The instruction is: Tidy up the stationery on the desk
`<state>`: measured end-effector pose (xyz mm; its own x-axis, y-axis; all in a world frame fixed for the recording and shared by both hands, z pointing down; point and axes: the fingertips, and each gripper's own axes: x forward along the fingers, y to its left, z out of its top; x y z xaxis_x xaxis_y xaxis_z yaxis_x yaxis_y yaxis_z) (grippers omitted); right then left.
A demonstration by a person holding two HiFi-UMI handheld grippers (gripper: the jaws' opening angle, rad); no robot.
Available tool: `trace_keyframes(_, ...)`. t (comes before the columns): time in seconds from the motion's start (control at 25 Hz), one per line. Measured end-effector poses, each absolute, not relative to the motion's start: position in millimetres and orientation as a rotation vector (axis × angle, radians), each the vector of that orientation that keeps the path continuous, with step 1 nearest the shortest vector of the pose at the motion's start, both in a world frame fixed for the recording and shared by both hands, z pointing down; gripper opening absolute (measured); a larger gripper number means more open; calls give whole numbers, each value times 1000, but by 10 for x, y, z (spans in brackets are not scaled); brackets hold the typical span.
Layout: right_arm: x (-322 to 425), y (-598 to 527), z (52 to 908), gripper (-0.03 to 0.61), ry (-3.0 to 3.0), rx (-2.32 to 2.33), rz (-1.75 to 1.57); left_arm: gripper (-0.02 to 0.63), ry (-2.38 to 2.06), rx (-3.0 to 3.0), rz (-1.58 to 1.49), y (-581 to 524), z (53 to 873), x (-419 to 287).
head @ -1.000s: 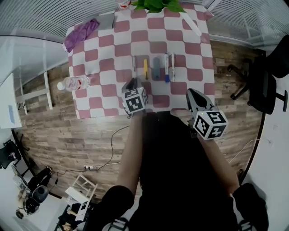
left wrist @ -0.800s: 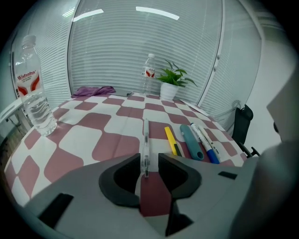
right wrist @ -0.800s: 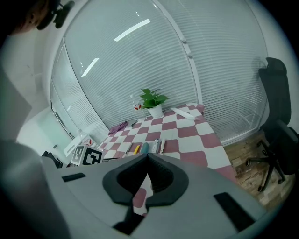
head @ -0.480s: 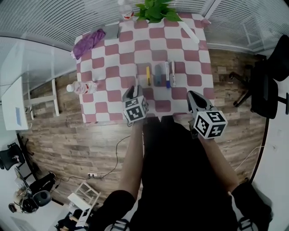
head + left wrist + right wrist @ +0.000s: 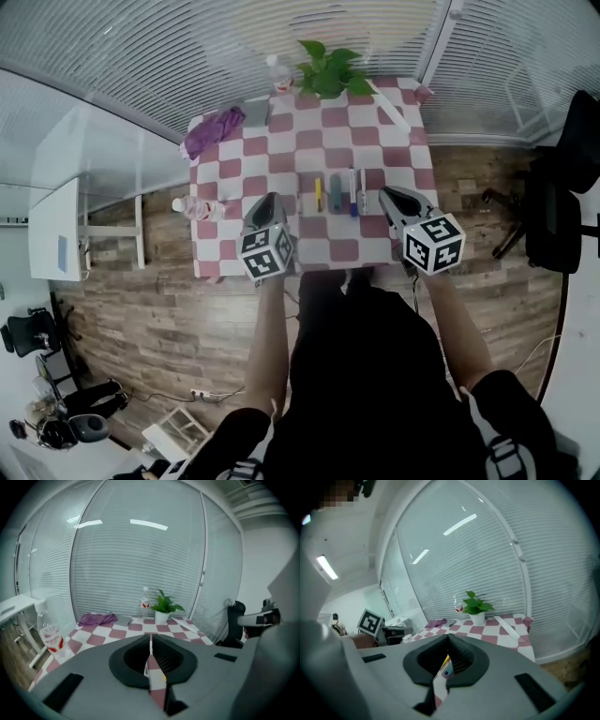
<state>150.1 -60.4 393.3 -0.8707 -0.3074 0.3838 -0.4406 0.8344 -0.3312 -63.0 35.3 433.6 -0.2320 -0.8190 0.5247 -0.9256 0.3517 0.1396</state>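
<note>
Stationery point(image 5: 339, 193) row, seemingly four pieces, on desk point(image 5: 281, 141); your left gripper point(image 5: 266, 202) and right gripper point(image 5: 387, 195) both clenched, empty; descend without opening and you'll knock it askew.

Left claw point(image 5: 150, 643): jaws pressed together, empty.
Surface point(image 5: 110, 632): pink-and-white checks.
Far edge: potted plant point(image 5: 165, 607), bottle point(image 5: 144, 604) just beside it.
Far left: purple cloth point(image 5: 97, 618).

Left gripper point(image 5: 266, 201), right gripper point(image 5: 386, 195) side by side, forearms point(image 5: 267, 328) outstretched, jaws together.
</note>
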Motion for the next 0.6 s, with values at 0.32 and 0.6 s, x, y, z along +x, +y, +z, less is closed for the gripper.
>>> trace_keyframes(0.32,1258,-738,3278,21,-2868,403,434,38,-2109,1765,171,129,3355,-465)
trace_keyframes(0.6,1117,-767,2802,20,-2939,357,302,34,-2091,1904,132,103,2811,-289)
